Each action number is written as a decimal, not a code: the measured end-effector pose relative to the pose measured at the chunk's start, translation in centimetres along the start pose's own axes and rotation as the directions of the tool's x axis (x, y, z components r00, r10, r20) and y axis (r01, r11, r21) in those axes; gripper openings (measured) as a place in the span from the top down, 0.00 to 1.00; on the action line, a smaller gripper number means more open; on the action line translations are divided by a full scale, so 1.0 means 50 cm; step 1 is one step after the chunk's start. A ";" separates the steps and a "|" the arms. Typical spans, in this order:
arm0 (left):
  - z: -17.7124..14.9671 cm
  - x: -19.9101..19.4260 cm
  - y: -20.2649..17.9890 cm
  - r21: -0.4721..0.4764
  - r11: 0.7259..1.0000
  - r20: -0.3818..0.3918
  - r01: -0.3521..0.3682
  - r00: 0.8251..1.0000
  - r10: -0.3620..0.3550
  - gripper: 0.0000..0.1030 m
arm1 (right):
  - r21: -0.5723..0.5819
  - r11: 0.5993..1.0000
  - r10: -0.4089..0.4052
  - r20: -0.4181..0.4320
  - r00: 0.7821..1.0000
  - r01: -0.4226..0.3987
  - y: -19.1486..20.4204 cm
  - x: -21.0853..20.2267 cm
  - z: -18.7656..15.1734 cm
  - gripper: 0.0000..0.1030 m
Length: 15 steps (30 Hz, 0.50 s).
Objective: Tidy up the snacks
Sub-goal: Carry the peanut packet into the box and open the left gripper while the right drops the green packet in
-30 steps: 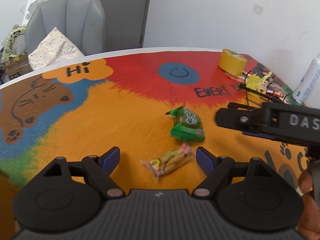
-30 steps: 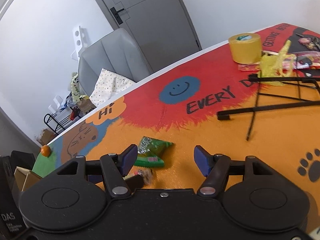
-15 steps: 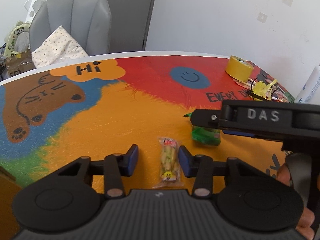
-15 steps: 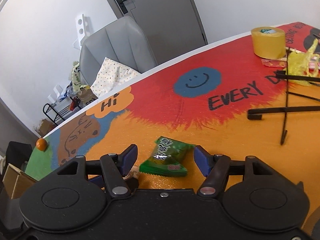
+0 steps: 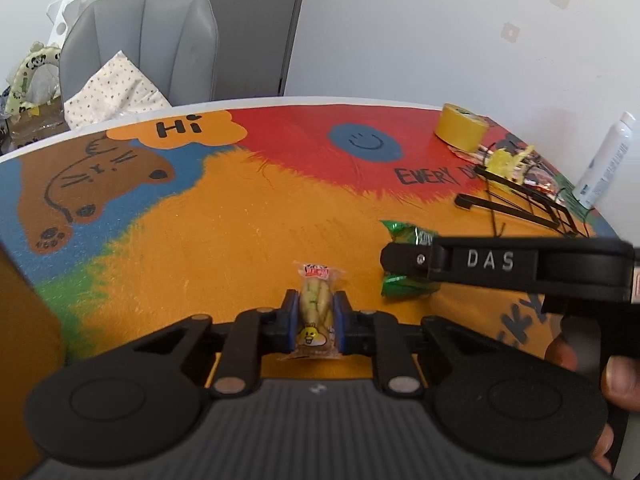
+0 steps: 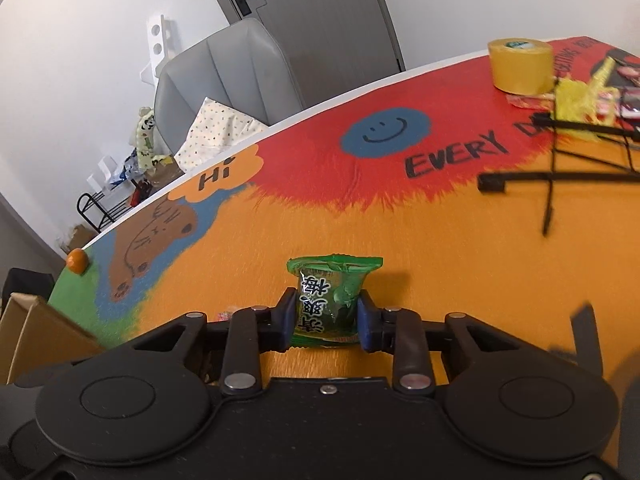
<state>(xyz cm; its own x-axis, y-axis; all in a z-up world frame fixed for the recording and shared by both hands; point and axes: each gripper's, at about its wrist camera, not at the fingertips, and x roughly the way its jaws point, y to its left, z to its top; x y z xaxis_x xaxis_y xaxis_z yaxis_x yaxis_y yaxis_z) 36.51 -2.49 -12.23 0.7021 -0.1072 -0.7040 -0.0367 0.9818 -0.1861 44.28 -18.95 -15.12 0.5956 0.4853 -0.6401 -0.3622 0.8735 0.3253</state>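
Both wrist views low, close, angled down over colourful table (image 5: 248,216); shared: tape roll (image 5: 460,132), grey chair (image 6: 228,76).

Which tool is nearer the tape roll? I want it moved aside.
Right. The right tool, shut on the green packet, is on the tape roll's side; the left tool, gripping the yellow packet, sits farther away.

Lower end of the clear yellow-filled snack packet (image 5: 316,312) tucked between blue pads, its printing too small to read. Middle of the green crinkled snack pouch (image 5: 404,284) covered by the black right gripper bar in the left wrist view. Black wire rack (image 6: 560,172) cut by the right edge and smeared. Wrappers behind the yellow tape roll (image 6: 520,66) too blurred to tell apart. White bottle (image 5: 606,160) label unreadable.
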 end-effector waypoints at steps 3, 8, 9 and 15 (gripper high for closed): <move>-0.008 -0.035 -0.003 -0.002 1.000 0.016 0.013 1.000 -0.013 0.84 | 0.021 1.000 0.012 0.020 1.000 -0.013 0.003 -0.034 -0.019 0.72; -0.016 -0.096 -0.009 -0.003 1.000 0.048 0.012 0.999 -0.012 0.84 | 0.049 0.998 0.025 0.067 0.997 -0.028 0.009 -0.090 -0.042 0.73; -0.017 -0.107 -0.009 -0.003 1.000 0.055 0.010 0.998 -0.010 0.84 | 0.052 0.998 0.029 0.076 0.997 -0.033 0.011 -0.101 -0.046 0.72; -0.029 -0.175 -0.012 -0.010 1.000 0.100 0.000 0.995 0.000 0.84 | 0.046 0.997 0.053 0.118 0.992 -0.058 0.032 -0.154 -0.065 0.72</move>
<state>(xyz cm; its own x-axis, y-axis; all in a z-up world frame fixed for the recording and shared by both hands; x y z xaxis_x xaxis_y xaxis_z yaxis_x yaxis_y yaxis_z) 29.37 -2.34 -6.94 0.7694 -0.0906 -0.6323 -0.0431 0.9803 -0.1930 36.78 -21.43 -11.93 0.6563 0.5317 -0.5353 -0.3627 0.8445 0.3941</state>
